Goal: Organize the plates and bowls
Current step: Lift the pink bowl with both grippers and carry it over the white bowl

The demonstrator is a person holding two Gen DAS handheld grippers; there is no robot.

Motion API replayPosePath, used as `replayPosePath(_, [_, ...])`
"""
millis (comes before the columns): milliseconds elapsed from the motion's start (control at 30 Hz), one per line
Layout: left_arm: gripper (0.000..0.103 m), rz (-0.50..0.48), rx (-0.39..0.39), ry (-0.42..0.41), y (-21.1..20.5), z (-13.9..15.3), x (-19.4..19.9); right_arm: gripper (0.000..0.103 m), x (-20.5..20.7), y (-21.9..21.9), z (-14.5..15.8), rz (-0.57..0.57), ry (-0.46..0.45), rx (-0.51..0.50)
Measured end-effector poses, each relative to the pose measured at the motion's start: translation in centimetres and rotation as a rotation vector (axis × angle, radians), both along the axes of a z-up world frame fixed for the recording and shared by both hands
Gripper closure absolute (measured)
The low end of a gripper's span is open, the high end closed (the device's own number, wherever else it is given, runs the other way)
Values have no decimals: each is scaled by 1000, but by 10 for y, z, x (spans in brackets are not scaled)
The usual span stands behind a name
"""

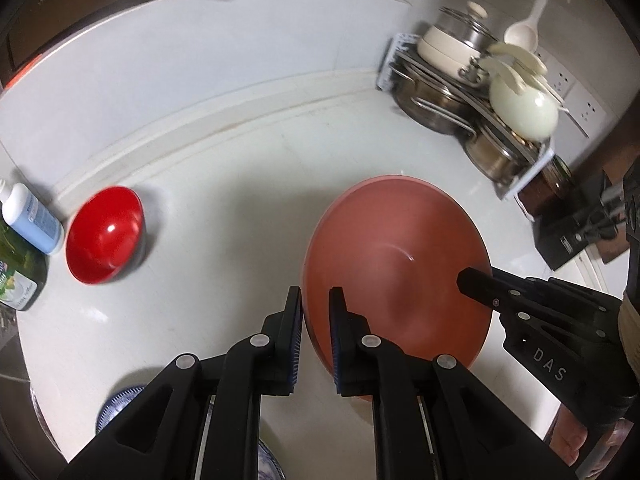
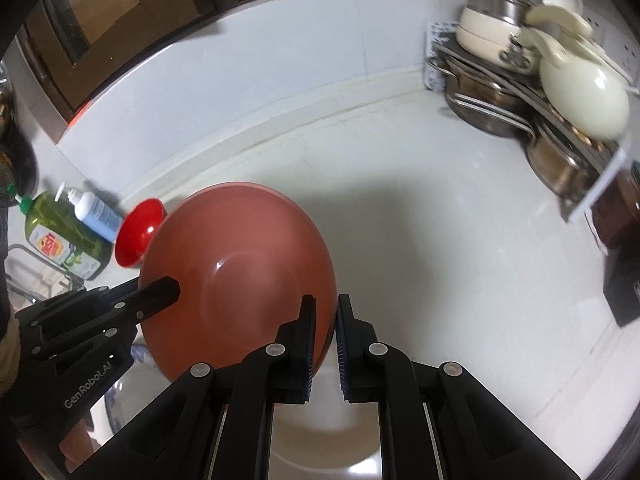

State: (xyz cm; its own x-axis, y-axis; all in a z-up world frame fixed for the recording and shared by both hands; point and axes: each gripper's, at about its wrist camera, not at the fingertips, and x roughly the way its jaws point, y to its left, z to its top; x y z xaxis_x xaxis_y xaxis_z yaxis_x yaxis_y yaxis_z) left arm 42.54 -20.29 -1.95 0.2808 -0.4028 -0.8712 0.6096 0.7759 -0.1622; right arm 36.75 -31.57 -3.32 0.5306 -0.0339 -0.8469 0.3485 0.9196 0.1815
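Holding a big pink bowl (image 1: 396, 264) up above the white counter (image 1: 224, 184), one gripper on each side. Left gripper (image 1: 316, 320) nearly shut, pinching the bowl's left rim between its fingers (image 1: 294, 320). Right gripper (image 2: 326, 320) nearly shut too, pinching the bowl's right rim, one finger inside and one outside. Tilted, with the open side facing the cameras. Sitting farther left on the counter, a small red bowl (image 1: 105, 234), tipped a bit, near the wall. Standing just beside it, a white and blue pump bottle (image 2: 94, 210) and a green soap bottle (image 2: 60, 236). Stacked at the far right corner, a rack of metal pots (image 1: 460, 96) with cream-colored pots (image 2: 584, 92) on top. Peeking out below the grippers, a blue-patterned plate (image 1: 116, 404).
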Motion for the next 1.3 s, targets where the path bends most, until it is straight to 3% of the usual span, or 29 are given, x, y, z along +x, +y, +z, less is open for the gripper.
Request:
replayPosePath(567, [89, -72, 55, 77, -11, -38, -46, 91, -58, -11, -38, -64, 67, 33])
replayPosePath(1300, [88, -76, 119, 128, -16, -69, -49, 91, -61, -13, -75, -79, 125, 79])
